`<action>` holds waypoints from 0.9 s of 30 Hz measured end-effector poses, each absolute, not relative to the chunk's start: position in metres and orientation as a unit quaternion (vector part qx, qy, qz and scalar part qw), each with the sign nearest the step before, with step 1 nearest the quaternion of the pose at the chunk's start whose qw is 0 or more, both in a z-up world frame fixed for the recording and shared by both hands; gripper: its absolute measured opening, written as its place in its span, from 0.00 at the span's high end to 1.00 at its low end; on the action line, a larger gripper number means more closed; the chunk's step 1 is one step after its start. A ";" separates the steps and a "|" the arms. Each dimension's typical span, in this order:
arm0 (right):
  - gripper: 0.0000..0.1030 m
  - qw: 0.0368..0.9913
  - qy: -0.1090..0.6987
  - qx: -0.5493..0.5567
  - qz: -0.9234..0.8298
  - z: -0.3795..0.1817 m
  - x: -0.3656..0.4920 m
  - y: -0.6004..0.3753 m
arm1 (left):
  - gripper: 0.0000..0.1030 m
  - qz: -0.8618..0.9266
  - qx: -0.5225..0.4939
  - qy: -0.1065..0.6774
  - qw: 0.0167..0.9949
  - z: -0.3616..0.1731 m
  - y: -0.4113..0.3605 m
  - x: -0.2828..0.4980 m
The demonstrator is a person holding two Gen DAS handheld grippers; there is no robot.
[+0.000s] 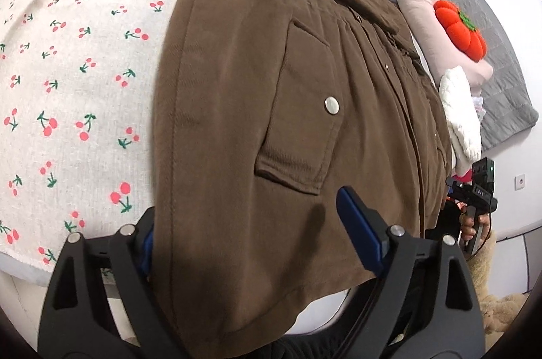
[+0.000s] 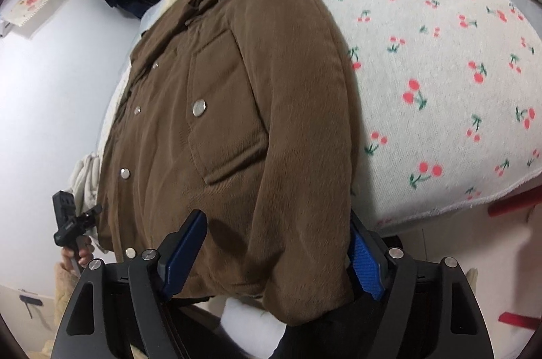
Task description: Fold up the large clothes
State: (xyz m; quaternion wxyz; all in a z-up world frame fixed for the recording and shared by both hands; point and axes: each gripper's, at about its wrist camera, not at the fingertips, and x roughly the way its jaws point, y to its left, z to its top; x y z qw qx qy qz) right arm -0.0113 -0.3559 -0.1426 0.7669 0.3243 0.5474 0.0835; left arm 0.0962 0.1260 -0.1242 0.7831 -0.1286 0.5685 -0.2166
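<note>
Our left gripper (image 1: 250, 244) and right gripper (image 2: 274, 254) stand wide, each straddling the brown corduroy jacket's (image 1: 271, 88) six-o'clock hem; grip unclear.

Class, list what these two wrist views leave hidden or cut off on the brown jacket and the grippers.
- Left wrist view: the left gripper has one finger hidden behind the jacket hem.
- Right wrist view: the right gripper has its right finger partly covered by the sleeve.
- Both views: the collar end is too foreshortened to read.
</note>
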 end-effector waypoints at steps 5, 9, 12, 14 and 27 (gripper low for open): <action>0.38 0.758 0.559 0.328 0.078 -0.149 -0.010 -0.351 | 0.18 -0.216 -0.083 0.582 0.780 -0.123 0.119 0.095; 0.47 0.757 0.564 0.323 0.066 -0.148 -0.010 -0.349 | 0.22 -0.214 -0.076 0.592 0.773 -0.121 0.120 0.095; 0.66 0.756 0.563 0.328 0.066 -0.144 -0.015 -0.351 | 0.24 -0.214 -0.076 0.603 0.765 -0.121 0.126 0.097; 0.74 0.758 0.556 0.332 0.074 -0.139 -0.018 -0.353 | 0.25 -0.213 -0.085 0.608 0.760 -0.120 0.135 0.096; 0.87 0.782 0.490 0.359 0.140 -0.114 -0.024 -0.350 | 0.85 -0.198 -0.112 0.617 0.753 -0.113 0.140 0.080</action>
